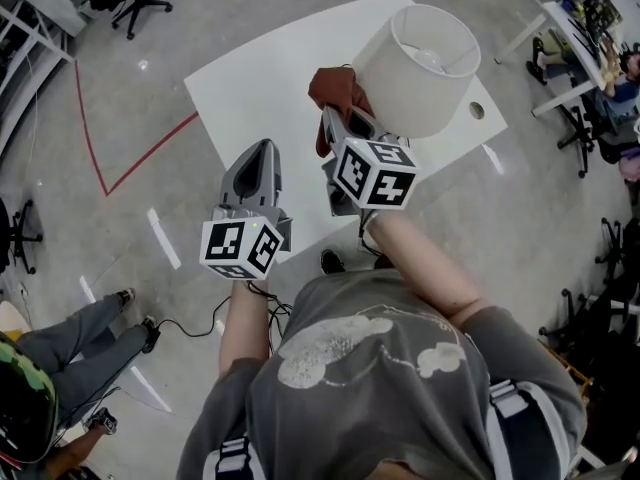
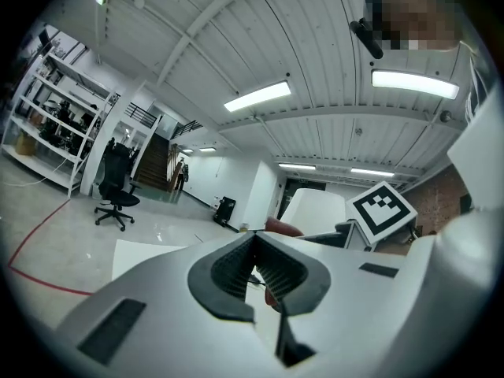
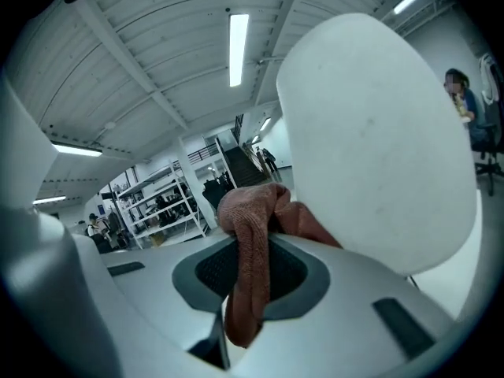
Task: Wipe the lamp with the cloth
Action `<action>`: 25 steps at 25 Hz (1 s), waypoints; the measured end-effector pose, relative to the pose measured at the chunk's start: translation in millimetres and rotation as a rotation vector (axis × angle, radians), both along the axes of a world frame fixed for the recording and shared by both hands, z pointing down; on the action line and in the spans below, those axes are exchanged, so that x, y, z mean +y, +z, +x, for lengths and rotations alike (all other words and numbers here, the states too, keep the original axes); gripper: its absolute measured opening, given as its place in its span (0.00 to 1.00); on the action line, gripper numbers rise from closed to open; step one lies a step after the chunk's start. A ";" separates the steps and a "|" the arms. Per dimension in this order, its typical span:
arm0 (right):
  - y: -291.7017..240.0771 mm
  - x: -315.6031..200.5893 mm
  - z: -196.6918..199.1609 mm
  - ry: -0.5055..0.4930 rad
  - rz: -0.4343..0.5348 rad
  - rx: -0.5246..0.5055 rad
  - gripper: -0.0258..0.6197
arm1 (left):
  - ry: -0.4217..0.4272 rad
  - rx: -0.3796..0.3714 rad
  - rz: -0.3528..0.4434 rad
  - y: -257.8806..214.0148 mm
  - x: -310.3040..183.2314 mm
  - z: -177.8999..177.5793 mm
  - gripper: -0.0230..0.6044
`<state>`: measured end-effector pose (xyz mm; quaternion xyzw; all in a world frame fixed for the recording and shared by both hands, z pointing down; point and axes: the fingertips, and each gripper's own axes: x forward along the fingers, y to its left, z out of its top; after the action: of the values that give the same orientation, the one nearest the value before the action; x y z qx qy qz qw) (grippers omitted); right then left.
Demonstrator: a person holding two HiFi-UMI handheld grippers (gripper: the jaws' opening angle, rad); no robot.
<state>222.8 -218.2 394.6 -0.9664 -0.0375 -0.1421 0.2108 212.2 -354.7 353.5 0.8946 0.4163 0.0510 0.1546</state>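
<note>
Lamp [image 1: 420,68] with a white drum shade stands toward the far right part of the white surface [image 1: 270,78]. Its open top faces the head camera and a bulb shows inside; the base is hidden under the shade. The rust-brown cloth [image 1: 335,93] is bunched against the left side of the shade, just above the right tongs [image 1: 338,118].

In the right gripper view the right tongs [image 3: 248,270] pinch the cloth [image 3: 252,242]. A folded strip runs down between the ribbed pads, and a knot of fabric bulges past the tips beside the wall of the lamp [image 3: 378,132], apparently touching it.

The left tongs [image 1: 262,146] are held over the near edge of the surface, to the left of the other pair and apart from the lamp. In the left gripper view the left tongs [image 2: 256,270] are pressed together with nothing between them, and the shade [image 2: 315,211] shows beyond the tips.

A red line [image 1: 150,153] crosses the grey floor on the left, and a seated bystander's legs [image 1: 80,338] show at the lower left.
</note>
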 end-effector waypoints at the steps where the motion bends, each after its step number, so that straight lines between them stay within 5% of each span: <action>1: 7.2 -1.2 -4.1 -0.005 0.003 -0.019 0.13 | -0.002 -0.006 0.002 2.2 0.0 -2.0 0.05; 6: 9.2 -12.0 -26.5 -0.076 -0.028 -0.027 0.13 | -0.004 -0.014 0.009 5.5 5.7 -12.7 0.05; 17: -128.8 5.5 -56.3 -0.152 -0.187 0.292 0.13 | 0.034 0.061 -0.014 -25.1 32.5 -19.8 0.05; 25: -82.5 39.8 -66.1 -0.135 -0.146 0.181 0.13 | 0.013 0.055 0.002 -23.2 48.2 -34.2 0.05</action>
<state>156.7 -178.4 312.2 -0.9884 0.0368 -0.0649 0.1321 178.0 -306.5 330.3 0.8931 0.4259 0.0276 0.1420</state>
